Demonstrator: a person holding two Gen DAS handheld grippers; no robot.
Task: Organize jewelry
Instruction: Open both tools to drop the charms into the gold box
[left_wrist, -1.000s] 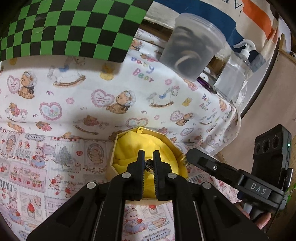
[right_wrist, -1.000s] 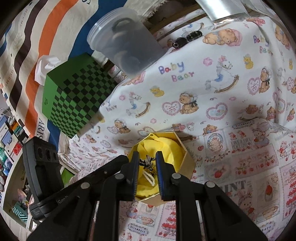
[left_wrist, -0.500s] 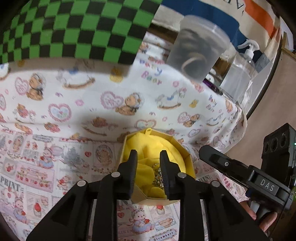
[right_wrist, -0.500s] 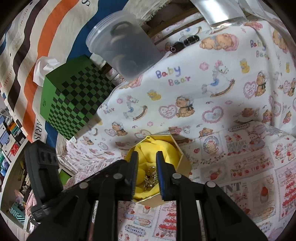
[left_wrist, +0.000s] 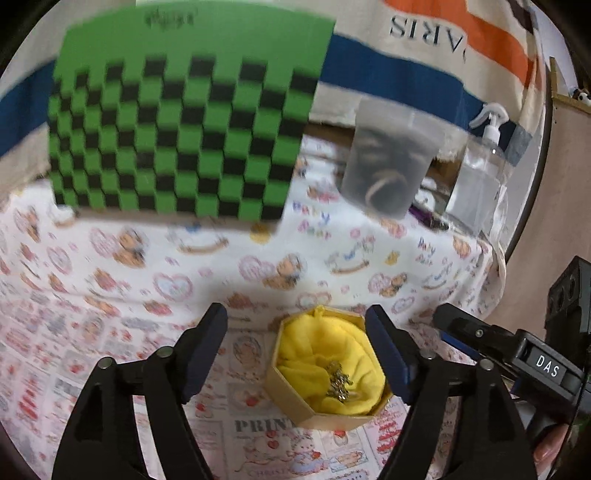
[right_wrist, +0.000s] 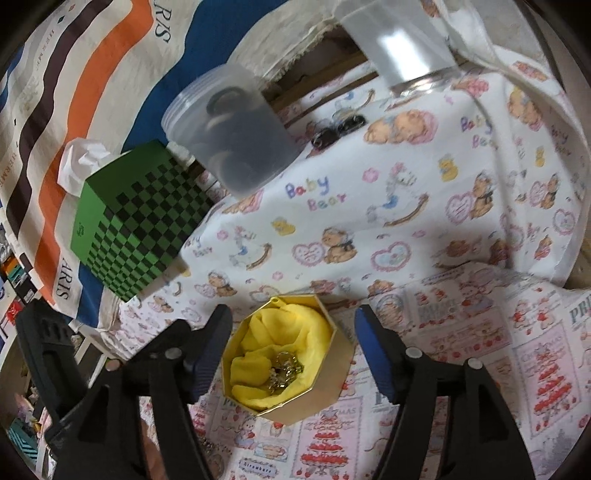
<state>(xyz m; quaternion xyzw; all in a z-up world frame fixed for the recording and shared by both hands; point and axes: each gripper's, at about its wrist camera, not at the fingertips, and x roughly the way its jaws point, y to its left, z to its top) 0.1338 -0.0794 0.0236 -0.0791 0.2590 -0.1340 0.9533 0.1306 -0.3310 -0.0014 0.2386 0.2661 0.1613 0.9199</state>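
Observation:
A gold hexagonal box (left_wrist: 343, 415) (right_wrist: 325, 391) lined with yellow cloth (left_wrist: 325, 343) (right_wrist: 280, 332) sits on the printed tablecloth. A tangle of gold jewelry (left_wrist: 338, 382) (right_wrist: 282, 371) lies on the cloth inside it. My left gripper (left_wrist: 295, 347) is wide open and empty, raised above the box with the box toward its right finger. My right gripper (right_wrist: 293, 339) is wide open and empty, raised with the box between its fingers. The right gripper's body (left_wrist: 517, 354) shows at the right of the left wrist view.
A green-and-black checkered box (left_wrist: 184, 122) (right_wrist: 136, 218) stands at the back left. A translucent tub (left_wrist: 391, 162) (right_wrist: 229, 129) holding dark rings and a clear pump bottle (left_wrist: 480, 173) stand at the back. Small dark objects (right_wrist: 338, 129) lie behind. The table edge drops at the right (left_wrist: 491, 266).
Both grippers opened wide and let go of the jewelry, which now lies in the box. Both have lifted and pulled back from the box.

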